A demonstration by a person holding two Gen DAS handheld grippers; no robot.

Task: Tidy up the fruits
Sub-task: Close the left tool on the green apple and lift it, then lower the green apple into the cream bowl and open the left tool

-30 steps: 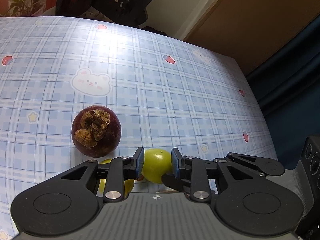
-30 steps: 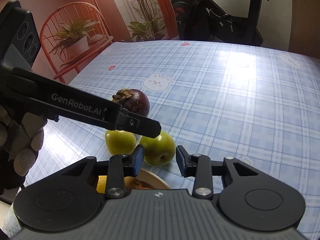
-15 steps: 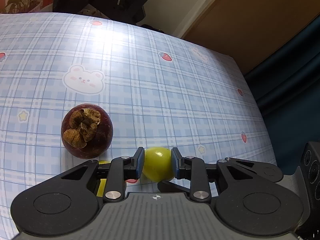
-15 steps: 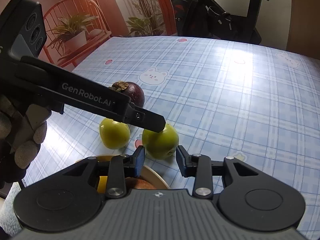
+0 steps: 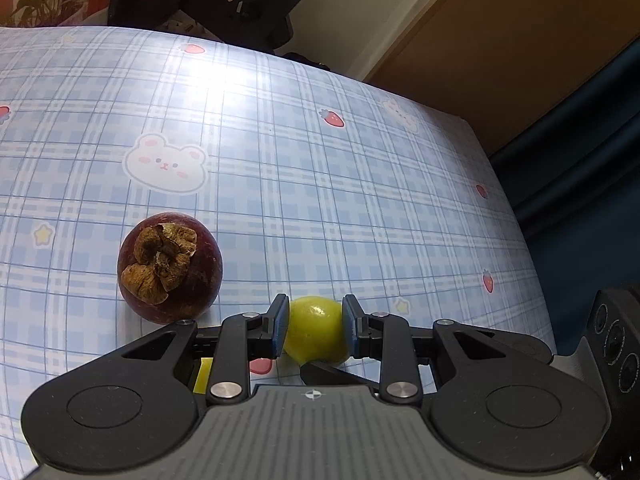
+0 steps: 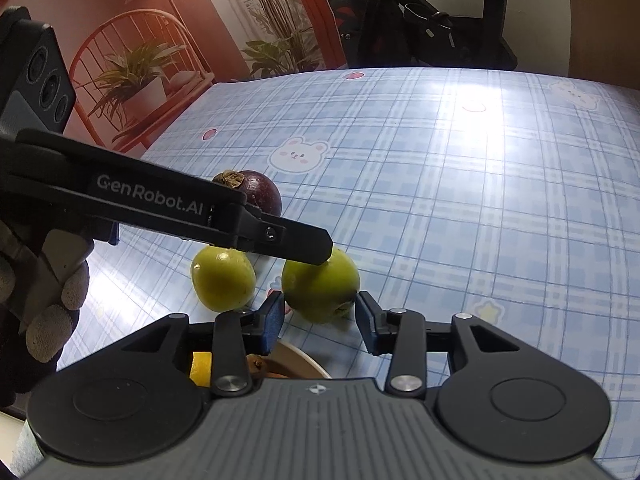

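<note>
A green fruit sits on the checked tablecloth, and my left gripper is shut on it, one pad against each side. In the right wrist view the left gripper's finger lies over the top of that same green fruit. My right gripper is just in front of it; its jaws are opening, and the pads flank the fruit's near side without touching. A second green fruit lies to the left. Behind them stands a dark purple mangosteen.
A pale bowl's rim with a yellow-orange fruit shows under the right gripper. A gloved hand holds the left gripper. The blue tablecloth stretches far ahead. Exercise equipment and plants stand beyond the table's far edge.
The right gripper has come closer to the green fruit and its jaws stand a little wider. The left gripper stays on the fruit.
</note>
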